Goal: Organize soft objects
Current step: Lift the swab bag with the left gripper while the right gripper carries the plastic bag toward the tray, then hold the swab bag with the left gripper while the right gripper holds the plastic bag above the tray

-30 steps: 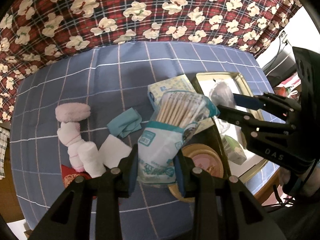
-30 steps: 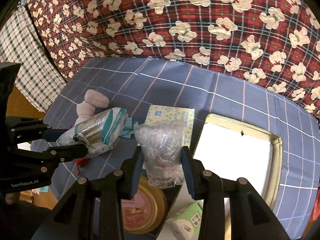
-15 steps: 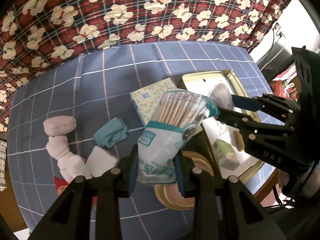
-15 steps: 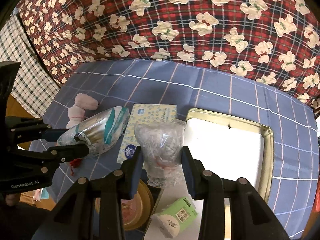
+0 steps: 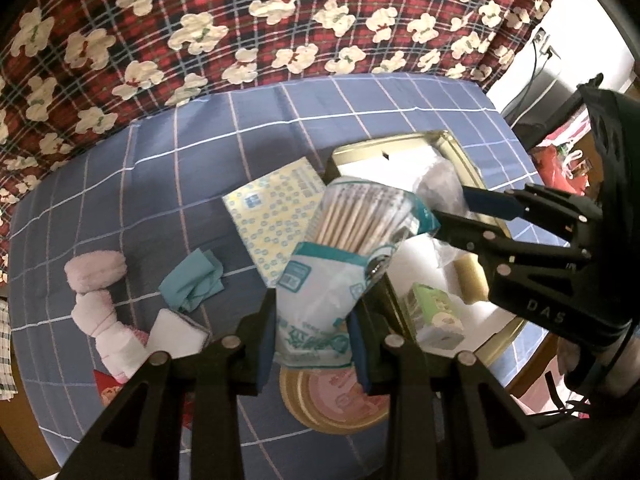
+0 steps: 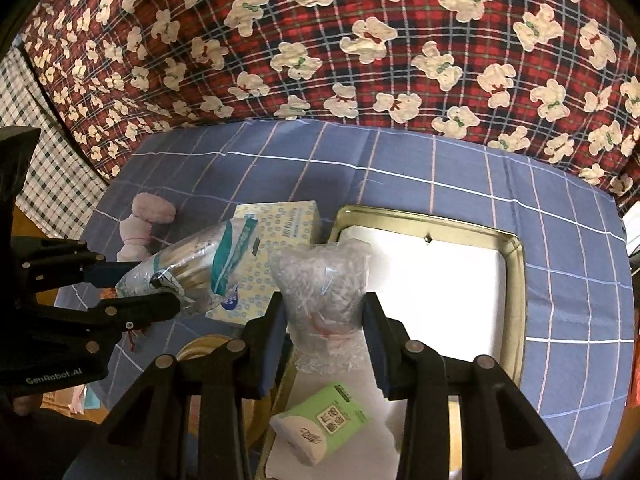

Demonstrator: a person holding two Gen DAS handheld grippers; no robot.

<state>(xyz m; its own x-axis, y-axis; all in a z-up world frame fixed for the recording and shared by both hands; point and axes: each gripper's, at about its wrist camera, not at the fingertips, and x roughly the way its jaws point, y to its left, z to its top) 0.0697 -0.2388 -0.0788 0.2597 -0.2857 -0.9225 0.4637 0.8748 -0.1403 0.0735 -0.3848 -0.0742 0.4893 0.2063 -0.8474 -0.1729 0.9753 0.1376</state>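
Note:
My left gripper (image 5: 314, 340) is shut on a bag of cotton swabs (image 5: 340, 264), held above the table near the tray's left edge; the bag also shows in the right wrist view (image 6: 200, 264). My right gripper (image 6: 324, 340) is shut on a clear plastic bag of shredded filling (image 6: 324, 288), held over the gold-rimmed tray (image 6: 516, 280). That bag shows in the left wrist view (image 5: 440, 188). A green tissue pack (image 6: 320, 428) lies in the tray's near end.
On the blue checked tablecloth (image 5: 160, 184) lie a yellow tissue pack (image 5: 272, 216), a teal cloth (image 5: 192, 284), pink and white rolled socks (image 5: 96, 292), a white pad (image 5: 176, 332) and a round gold tin (image 5: 336, 404). A yellowish sponge (image 5: 470, 276) lies in the tray.
Both grippers have moved toward the tray with their bags; the tray and green tissue pack now sit nearer and more centred in both views.

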